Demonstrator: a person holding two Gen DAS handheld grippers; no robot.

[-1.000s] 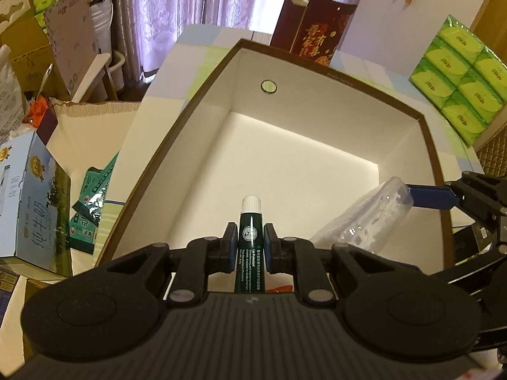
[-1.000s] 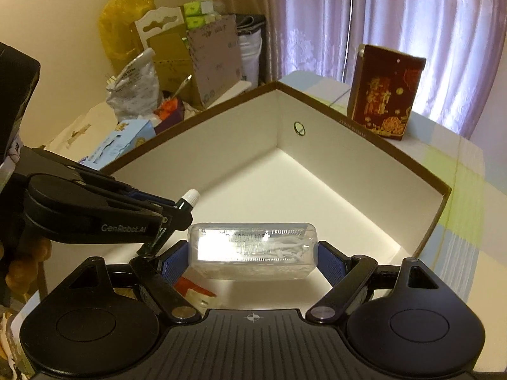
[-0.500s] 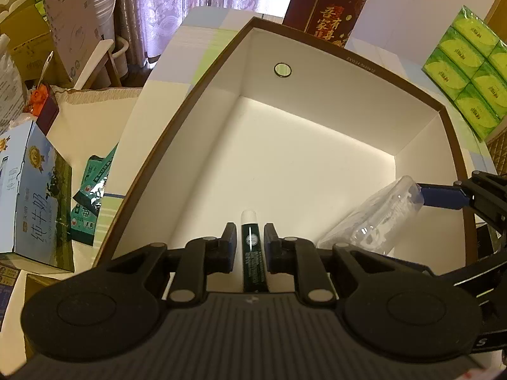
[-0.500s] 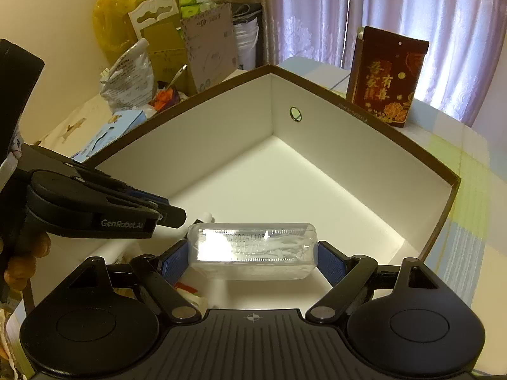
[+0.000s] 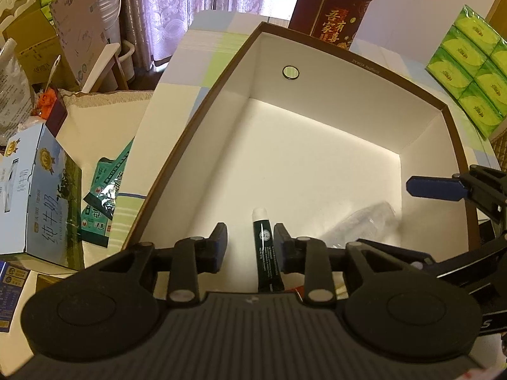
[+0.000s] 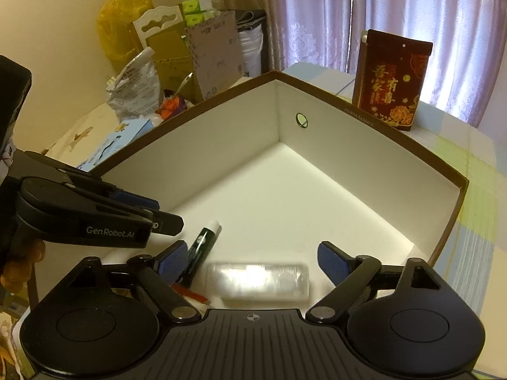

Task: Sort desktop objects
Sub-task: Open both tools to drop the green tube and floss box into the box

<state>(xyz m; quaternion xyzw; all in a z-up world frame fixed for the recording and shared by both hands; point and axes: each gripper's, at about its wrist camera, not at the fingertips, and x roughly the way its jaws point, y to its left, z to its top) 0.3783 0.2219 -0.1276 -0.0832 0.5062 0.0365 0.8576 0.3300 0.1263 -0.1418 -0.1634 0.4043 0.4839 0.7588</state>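
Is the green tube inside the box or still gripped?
Inside, released. The green tube lies on the box floor, and the left gripper stands open around it.

We see pale lilac patterned curtains [image 6: 396,15] glowing with daylight behind a table under a pastel checked cloth [image 6: 472,190]. A cream wall [image 6: 57,31] rises at the left above stacked cartons [image 6: 171,60], and green tissue packs [image 5: 472,72] sit off the table's right edge.

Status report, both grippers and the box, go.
Left gripper open, right gripper open. Green tube and clear case lying in the box. Nothing in the way.
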